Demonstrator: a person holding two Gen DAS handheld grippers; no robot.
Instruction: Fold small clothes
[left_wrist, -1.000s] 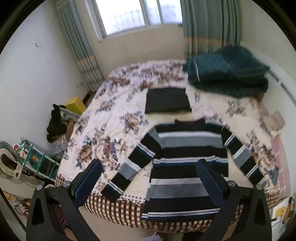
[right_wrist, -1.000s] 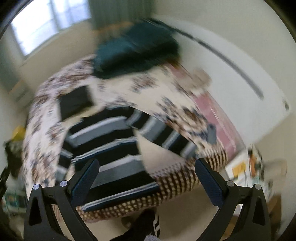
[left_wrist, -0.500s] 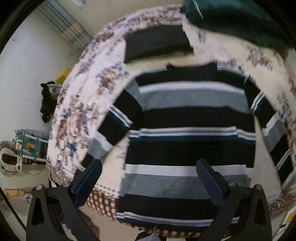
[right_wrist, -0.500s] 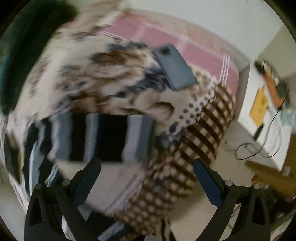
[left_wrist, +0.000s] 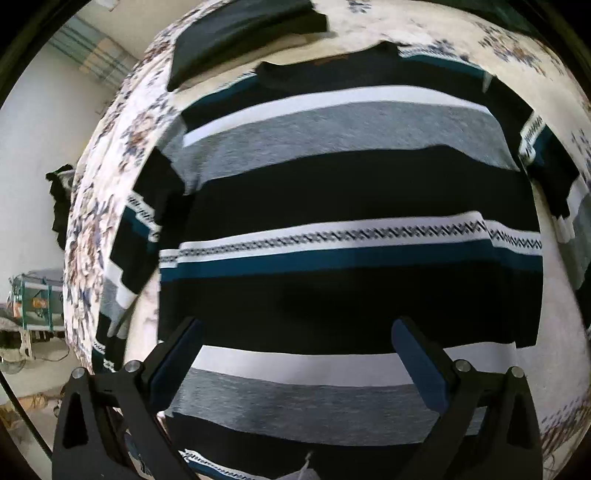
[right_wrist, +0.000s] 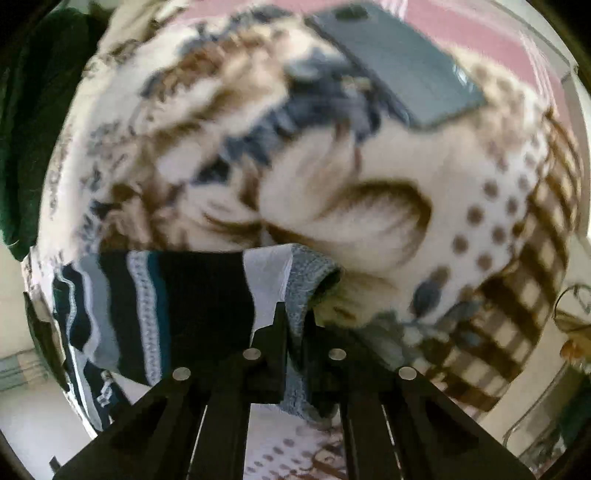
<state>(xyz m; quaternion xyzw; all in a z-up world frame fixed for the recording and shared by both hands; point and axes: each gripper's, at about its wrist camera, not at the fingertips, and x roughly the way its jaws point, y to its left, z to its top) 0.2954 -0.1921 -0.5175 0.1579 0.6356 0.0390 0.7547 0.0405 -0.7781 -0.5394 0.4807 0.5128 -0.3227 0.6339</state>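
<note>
A striped sweater (left_wrist: 351, 206) in black, grey, white and teal lies flat on the floral bedspread (left_wrist: 110, 155), filling the left wrist view. My left gripper (left_wrist: 295, 339) is open and hovers low over the sweater's lower body, its fingers (left_wrist: 177, 354) apart and empty. In the right wrist view my right gripper (right_wrist: 295, 317) is shut on the grey cuff of the sweater's sleeve (right_wrist: 177, 295), which stretches to the left over the bedspread (right_wrist: 369, 192).
A folded dark garment (left_wrist: 236, 33) lies beyond the sweater's collar. A grey phone (right_wrist: 402, 70) lies on the bed past the sleeve cuff. The bed's checkered edge (right_wrist: 524, 295) drops off at the right. Clutter (left_wrist: 33, 295) stands on the floor at left.
My left gripper has dropped from a high view of the bed to close over the sweater's body. My right gripper has swung to the sleeve end and closed on its cuff.
</note>
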